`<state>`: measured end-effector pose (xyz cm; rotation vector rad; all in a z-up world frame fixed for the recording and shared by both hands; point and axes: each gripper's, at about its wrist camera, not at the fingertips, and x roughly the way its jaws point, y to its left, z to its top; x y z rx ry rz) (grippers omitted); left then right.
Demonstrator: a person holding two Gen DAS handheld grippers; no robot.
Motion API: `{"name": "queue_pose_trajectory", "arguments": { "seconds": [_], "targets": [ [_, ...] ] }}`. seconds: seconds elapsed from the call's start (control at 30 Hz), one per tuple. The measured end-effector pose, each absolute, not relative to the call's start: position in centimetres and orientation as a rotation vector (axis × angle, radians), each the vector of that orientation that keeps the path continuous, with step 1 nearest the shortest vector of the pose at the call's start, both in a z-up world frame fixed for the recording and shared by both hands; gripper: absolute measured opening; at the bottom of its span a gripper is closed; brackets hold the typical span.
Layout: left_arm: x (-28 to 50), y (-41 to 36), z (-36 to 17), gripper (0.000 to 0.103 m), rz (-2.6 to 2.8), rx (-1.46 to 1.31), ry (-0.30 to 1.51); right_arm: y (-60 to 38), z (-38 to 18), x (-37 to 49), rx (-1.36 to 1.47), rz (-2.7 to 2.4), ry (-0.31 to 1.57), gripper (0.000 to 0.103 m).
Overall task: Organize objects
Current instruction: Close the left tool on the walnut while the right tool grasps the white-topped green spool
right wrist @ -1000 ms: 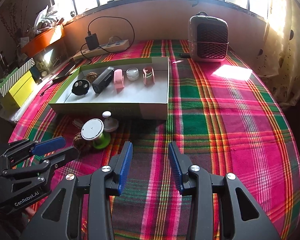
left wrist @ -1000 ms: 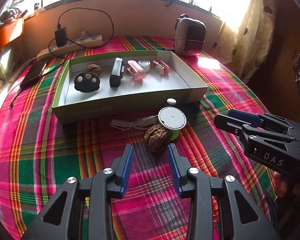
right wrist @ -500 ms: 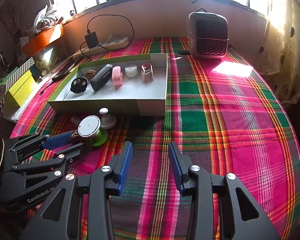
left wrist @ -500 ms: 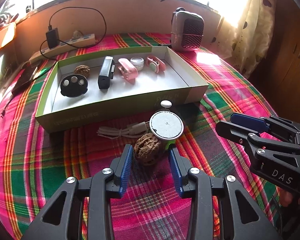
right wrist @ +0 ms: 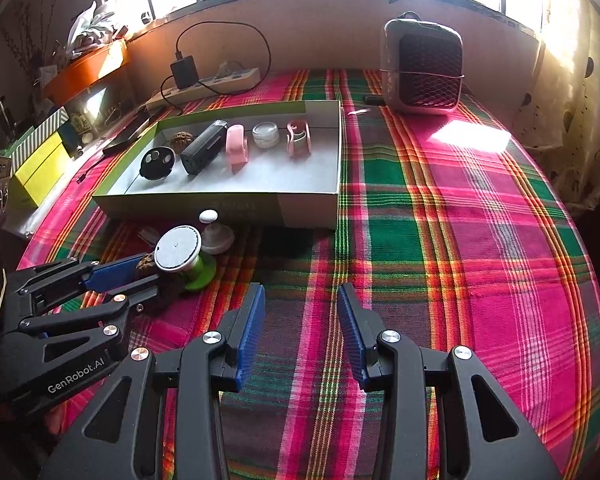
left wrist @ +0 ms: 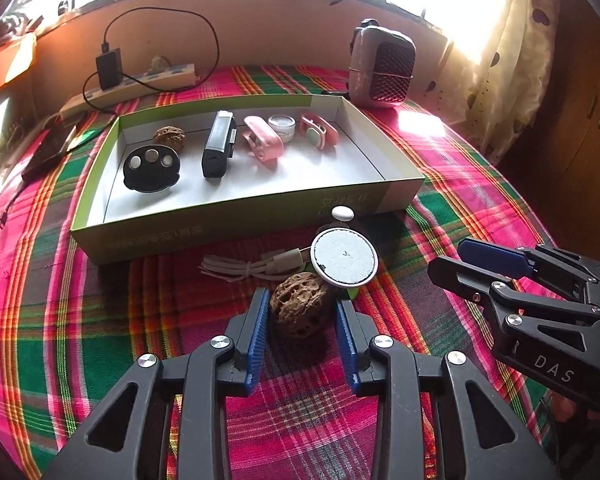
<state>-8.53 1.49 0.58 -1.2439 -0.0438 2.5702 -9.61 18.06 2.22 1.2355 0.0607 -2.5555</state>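
Plaid tablecloth [left wrist: 80, 320] bears box [left wrist: 240, 216] holding walnut [left wrist: 169, 135].

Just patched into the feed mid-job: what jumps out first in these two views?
The loud pink-and-green plaid tablecloth fills both views. Centre-left on it sits a shallow green-sided cardboard box holding a row of small items. In front of the box, the open left gripper straddles a wrinkled brown walnut, its jaws not yet closed, while the open right gripper hovers over bare cloth.
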Motion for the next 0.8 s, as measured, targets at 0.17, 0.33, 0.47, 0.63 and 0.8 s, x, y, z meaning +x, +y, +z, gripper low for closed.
{"name": "queue_pose_trajectory", "arguments": {
  "seconds": [0.17, 0.33, 0.47, 0.63, 0.8],
  "targets": [
    [-7.9, 0.8, 0.6, 0.03, 2.577, -1.25, -0.057, 17.4, 2.4, -9.2, 1.212, -2.526, 0.076, 0.039],
    [-7.3, -0.5, 0.4, 0.03, 2.602, -1.264, -0.078, 15.9, 2.5, -8.7, 1.173, -2.464, 0.103, 0.039],
    [-7.0, -1.7, 0.5, 0.03, 2.618, -1.268, -0.109, 14.3, 2.3, -8.5, 1.142, -2.413, 0.135, 0.039],
    [-6.9, -2.8, 0.4, 0.03, 2.641, -1.278, -0.125, 13.1, 2.0, -8.8, 1.139, -2.399, 0.139, 0.039],
    [-6.9, -3.4, 0.5, 0.03, 2.645, -1.278, -0.135, 12.2, 1.5, -9.3, 1.146, -2.388, 0.179, 0.039]
  ]
}}
